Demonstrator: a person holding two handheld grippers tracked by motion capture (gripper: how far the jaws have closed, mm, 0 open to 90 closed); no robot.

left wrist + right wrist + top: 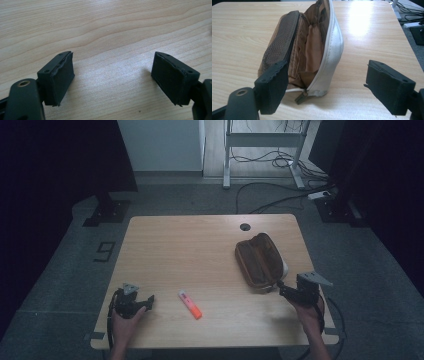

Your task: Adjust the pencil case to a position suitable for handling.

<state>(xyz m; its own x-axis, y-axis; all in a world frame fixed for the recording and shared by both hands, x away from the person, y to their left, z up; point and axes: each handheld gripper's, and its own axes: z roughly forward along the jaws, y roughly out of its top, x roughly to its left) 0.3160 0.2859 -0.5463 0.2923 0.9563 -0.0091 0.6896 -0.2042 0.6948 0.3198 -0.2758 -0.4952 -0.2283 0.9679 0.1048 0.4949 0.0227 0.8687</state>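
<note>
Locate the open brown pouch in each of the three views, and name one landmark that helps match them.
High view: the brown pouch lies right of centre on the table, just ahead of the right hand-held gripper.
Left gripper view: not in this picture; bare wood lies between the open jaws.
Right gripper view: the pouch stands left of centre, unzipped, close in front of the jaws.
Shared landmark: the light wood-grain tabletop.
</note>
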